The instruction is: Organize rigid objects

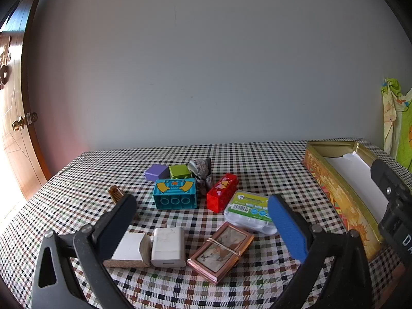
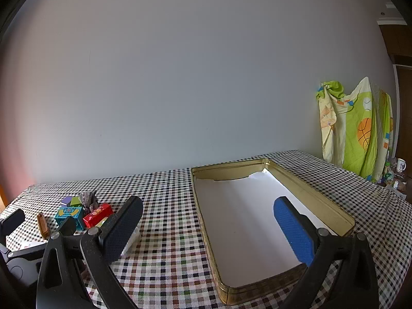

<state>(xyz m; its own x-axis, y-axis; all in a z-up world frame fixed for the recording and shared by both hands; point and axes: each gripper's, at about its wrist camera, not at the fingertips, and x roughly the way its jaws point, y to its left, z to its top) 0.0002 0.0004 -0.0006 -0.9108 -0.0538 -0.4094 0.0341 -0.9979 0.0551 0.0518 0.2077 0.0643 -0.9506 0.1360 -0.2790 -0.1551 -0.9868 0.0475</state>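
Several small objects lie grouped on the checked tablecloth (image 1: 77, 206): a teal brick (image 1: 175, 193), a red brick (image 1: 222, 191), a purple block (image 1: 155, 171), a green block (image 1: 179, 171), a grey rock (image 1: 202, 168), a floss box (image 1: 248, 211), a white charger (image 1: 168, 247), a copper-framed case (image 1: 221, 251), a white-topped wooden block (image 1: 131, 251) and a small brown piece (image 1: 116, 193). My left gripper (image 1: 202, 213) hovers open over the near ones, holding nothing. My right gripper (image 2: 208, 211) stands open above the gold tin (image 2: 203, 221), which holds only a white liner.
The tin (image 1: 334, 200) sits right of the object group, along the table's right side. A wall closes the table's far edge. A wooden door with a brass knob (image 1: 19, 125) is at the left. A colourful cloth (image 2: 355, 128) hangs at the right, near a mug (image 2: 401, 165).
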